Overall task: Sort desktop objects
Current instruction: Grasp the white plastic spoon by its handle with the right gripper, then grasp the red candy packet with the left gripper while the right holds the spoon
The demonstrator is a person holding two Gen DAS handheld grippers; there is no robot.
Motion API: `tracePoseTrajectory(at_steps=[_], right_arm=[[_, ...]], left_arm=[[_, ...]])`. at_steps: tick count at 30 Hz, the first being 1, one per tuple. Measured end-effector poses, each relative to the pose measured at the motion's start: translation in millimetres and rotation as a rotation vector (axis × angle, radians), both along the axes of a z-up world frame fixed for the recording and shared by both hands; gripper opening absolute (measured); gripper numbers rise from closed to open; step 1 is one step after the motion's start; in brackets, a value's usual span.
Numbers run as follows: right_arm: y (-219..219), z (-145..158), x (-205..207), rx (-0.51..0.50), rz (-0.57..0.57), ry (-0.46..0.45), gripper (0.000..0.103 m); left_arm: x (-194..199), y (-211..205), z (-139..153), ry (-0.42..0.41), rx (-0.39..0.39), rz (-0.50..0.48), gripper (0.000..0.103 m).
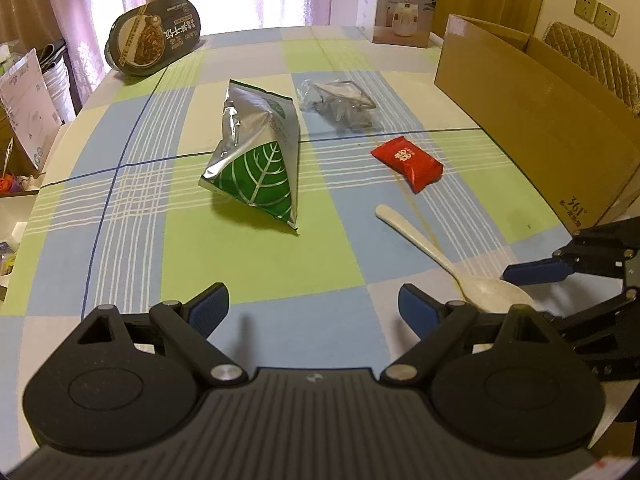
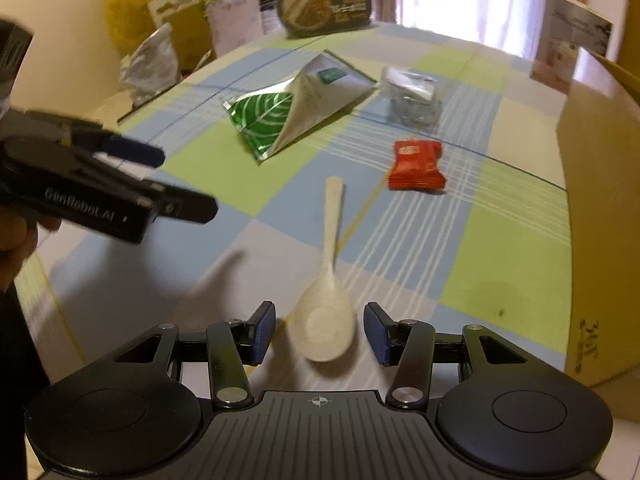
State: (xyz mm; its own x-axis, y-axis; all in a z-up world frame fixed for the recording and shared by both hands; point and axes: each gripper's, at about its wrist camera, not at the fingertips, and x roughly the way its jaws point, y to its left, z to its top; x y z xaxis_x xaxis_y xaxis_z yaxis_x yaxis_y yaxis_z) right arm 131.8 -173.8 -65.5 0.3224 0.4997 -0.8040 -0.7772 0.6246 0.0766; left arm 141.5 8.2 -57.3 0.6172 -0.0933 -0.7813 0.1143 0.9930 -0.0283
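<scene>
Table (image 1: 256, 264): round top under a checked cloth of blue, green and white squares.
Left gripper (image 1: 314, 312): low over the near edge of the cloth, fingers spread wide, nothing between the blue pads (image 1: 208, 312); from the right wrist view it shows at the left, held by a hand (image 2: 16, 236).
Right gripper (image 2: 320, 332): fingers released and apart, one on each side of the spoon's bowl, pads not touching it as far as can be seen.
Spoon (image 2: 330, 288): pale plastic, lying flat on the cloth, bowl toward the near edge, handle pointing away toward the middle of the table.
Red packet (image 1: 408, 164): small sealed wrapper, flat on the cloth just beyond the spoon's handle tip, near the box.
Foil bag (image 1: 256, 152): silver with a green leaf print, puffed up, standing on one edge at mid-table, left of the red packet.
Clear wrapper (image 1: 338, 100): crumpled, lying behind the foil bag and apart from it.
Box (image 1: 532, 120): open brown cardboard carton at the right side of the table, its flap up.
Meal tub (image 1: 154, 36): dark oval container with a printed lid, tilted up on its side at the far left rim.
White carton (image 1: 400, 4): printed product box standing at the far edge by the curtains.
Clutter beside table: stacked cartons and bags at the left, details too blurred to tell.
</scene>
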Motion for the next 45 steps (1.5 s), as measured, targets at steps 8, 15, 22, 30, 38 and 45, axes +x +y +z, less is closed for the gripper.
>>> tracePoseTrajectory(at_steps=[8,15,22,30,38,45], right_arm=[[-3.8,-3.1,2.8,0.039,-0.060,0.022,0.046],[-3.8,-0.6,-1.1,0.017,-0.054,-0.028,0.030],[-23.9,18.1,-3.4,0.076,-0.140,-0.118,0.030],[-40.6,26.9,15.4,0.106,-0.314,-0.181,0.030],[-40.8,7.8,43.0,0.098,-0.402,-0.135,0.030],[-36.7,1.4,71.9,0.113,-0.443,-0.134,0.030]], left_arm=[[1.0,-1.9,-3.6,0.012,0.005,-0.004,0.089],[0.8,-2.3,-3.1,0.014,0.009,0.002,0.089],[6.9,-13.3,-0.2,0.003,0.006,-0.025,0.089],[34.5,-43.3,3.3,-0.043,-0.032,-0.102,0.089],[82.8,-67.8,-4.2,-0.062,-0.041,-0.204,0.089],[120.8,-68.0,-13.9,-0.016,-0.071,-0.217,0.089]])
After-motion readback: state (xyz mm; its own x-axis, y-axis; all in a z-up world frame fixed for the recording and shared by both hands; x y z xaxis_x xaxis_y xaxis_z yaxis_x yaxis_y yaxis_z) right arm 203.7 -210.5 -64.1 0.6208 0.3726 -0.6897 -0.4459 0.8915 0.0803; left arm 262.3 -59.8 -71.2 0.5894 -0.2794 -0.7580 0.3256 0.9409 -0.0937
